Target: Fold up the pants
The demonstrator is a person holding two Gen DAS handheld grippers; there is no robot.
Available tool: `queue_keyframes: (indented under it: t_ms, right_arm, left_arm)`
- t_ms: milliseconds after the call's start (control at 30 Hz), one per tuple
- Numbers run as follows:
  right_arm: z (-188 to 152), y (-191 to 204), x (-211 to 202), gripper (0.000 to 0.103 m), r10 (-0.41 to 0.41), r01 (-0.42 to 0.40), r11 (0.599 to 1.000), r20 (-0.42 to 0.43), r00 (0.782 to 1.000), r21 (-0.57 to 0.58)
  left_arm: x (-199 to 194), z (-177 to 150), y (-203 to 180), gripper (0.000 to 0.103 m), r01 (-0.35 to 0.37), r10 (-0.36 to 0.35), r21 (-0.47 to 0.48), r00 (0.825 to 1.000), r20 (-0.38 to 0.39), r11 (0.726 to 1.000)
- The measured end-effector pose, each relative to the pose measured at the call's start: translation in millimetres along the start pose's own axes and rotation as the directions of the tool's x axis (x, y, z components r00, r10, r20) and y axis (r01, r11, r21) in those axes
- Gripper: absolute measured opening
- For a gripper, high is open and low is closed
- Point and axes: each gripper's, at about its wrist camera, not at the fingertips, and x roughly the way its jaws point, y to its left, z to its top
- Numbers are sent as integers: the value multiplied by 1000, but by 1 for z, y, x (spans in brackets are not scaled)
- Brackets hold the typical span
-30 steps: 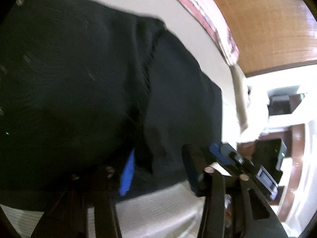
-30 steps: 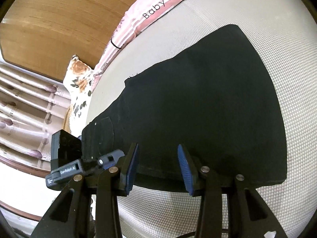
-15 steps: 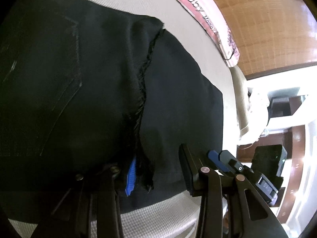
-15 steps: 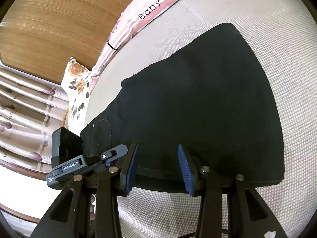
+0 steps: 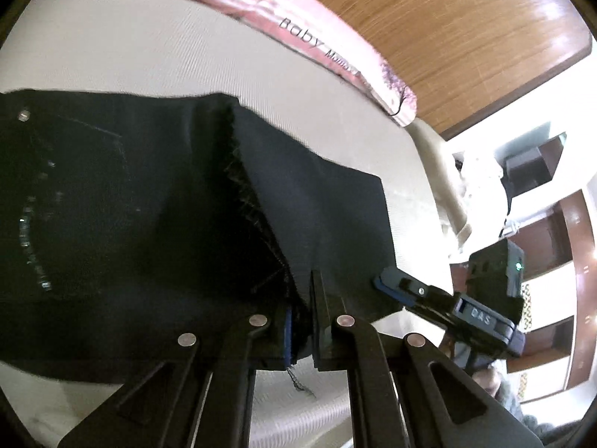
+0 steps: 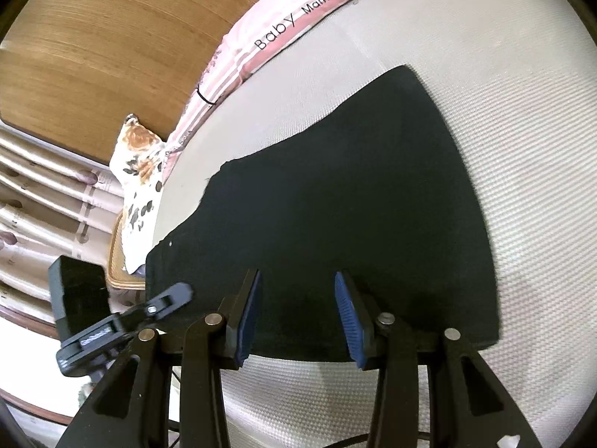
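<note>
Black pants (image 5: pixel 149 224) lie on a cream mattress (image 5: pixel 112 48). In the left wrist view a raised fold with a frayed seam (image 5: pixel 246 194) runs down to my left gripper (image 5: pixel 300 321), which is shut on the near edge of the fabric. A back pocket with studs (image 5: pixel 33 209) shows at the left. In the right wrist view the pants (image 6: pixel 335 209) lie flat and my right gripper (image 6: pixel 298 313) is open over their near edge, holding nothing. The right gripper also shows in the left wrist view (image 5: pixel 447 306).
A pink striped bumper with "Baby Mama's" lettering (image 6: pixel 283 33) lines the mattress's far edge below a wooden headboard (image 5: pixel 447 37). A floral pillow (image 6: pixel 140 171) and curtains (image 6: pixel 41 194) are at the left. Shelves (image 5: pixel 541 231) stand to the right.
My left gripper has closed from open onto the pants edge and pulled back, so more mattress shows beyond the pants. The right gripper stays open in about the same place.
</note>
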Motion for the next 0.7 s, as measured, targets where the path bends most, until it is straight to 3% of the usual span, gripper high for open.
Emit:
queue_keyframes:
  t_ms: [233, 500, 567, 700]
  right_arm:
    - [-6, -10, 9, 37, -46, 46, 999, -37, 998, -1]
    - [-3, -8, 14, 39, -88, 86, 996, -70, 994, -32]
    - [2, 0, 9, 40, -108, 105, 992, -36, 993, -68]
    - [28, 17, -1, 40, -185, 195, 965, 73, 980, -174]
  left_arm:
    - [19, -19, 52, 7, -110, 106, -72, 992, -62, 991]
    - [21, -21, 36, 12, -191, 192, 21, 980, -56, 981]
    - [15, -23, 33, 22, -235, 237, 50, 970, -44, 971]
    - [-1, -16, 19, 26, -317, 314, 113, 948, 48, 941]
